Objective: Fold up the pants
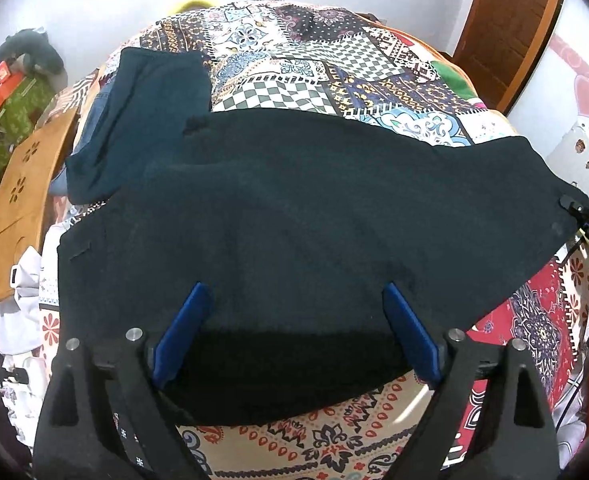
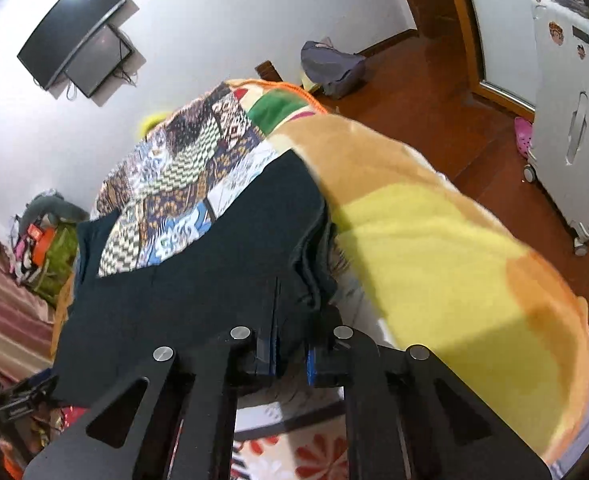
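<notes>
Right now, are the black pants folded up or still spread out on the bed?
Mostly spread out: the black pants lie flat across the patterned bedspread, and the right gripper pinches one bunched end.

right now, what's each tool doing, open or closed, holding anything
Left tool: open over the pants, gripping nothing.
Right tool: closed on the pants' edge.

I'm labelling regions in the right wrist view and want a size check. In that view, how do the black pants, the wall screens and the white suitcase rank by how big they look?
Largest to smallest, as they look:
1. black pants, nearest the camera, so enlarged
2. white suitcase
3. wall screens

The last two look close; the fisheye stretch makes their order unsure.
</notes>
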`<action>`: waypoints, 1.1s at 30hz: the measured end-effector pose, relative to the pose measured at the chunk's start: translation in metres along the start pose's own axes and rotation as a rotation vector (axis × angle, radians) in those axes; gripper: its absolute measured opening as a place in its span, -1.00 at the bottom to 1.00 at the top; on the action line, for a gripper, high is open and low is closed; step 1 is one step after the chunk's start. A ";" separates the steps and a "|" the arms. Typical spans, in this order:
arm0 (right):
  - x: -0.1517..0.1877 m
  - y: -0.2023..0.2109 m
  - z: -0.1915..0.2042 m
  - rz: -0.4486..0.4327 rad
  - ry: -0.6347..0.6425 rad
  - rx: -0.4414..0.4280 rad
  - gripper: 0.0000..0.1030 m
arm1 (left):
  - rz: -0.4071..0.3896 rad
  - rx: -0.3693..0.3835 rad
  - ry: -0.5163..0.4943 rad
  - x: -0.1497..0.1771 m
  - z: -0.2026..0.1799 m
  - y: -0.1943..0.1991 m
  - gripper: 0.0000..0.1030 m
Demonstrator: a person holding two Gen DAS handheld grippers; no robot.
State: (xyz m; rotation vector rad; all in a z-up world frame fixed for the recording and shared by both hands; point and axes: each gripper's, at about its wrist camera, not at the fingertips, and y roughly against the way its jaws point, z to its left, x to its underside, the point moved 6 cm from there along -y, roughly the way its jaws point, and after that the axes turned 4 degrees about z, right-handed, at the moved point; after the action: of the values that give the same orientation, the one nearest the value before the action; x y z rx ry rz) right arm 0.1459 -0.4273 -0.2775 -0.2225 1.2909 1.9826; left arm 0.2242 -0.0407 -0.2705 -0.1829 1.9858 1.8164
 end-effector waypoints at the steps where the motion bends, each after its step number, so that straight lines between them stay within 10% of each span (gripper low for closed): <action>1: -0.003 0.001 -0.002 -0.007 0.002 0.007 -0.85 | 0.001 0.012 0.000 0.000 -0.001 -0.001 0.80; 8: -0.021 0.021 0.014 -0.067 0.038 0.022 -0.85 | -0.018 0.003 -0.028 0.003 -0.005 0.006 0.82; 23: -0.060 0.050 0.197 -0.193 0.329 -0.195 -0.85 | -0.166 -0.015 0.113 0.005 0.059 0.067 0.82; 33: 0.002 -0.037 0.321 0.016 0.497 -0.337 -0.85 | -0.190 -0.061 0.212 0.034 0.110 0.081 0.82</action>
State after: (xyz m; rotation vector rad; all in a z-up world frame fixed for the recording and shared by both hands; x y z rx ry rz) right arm 0.2470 -0.1471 -0.1519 -0.9173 1.2356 2.2345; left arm 0.1875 0.0834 -0.2144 -0.5852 1.9757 1.7970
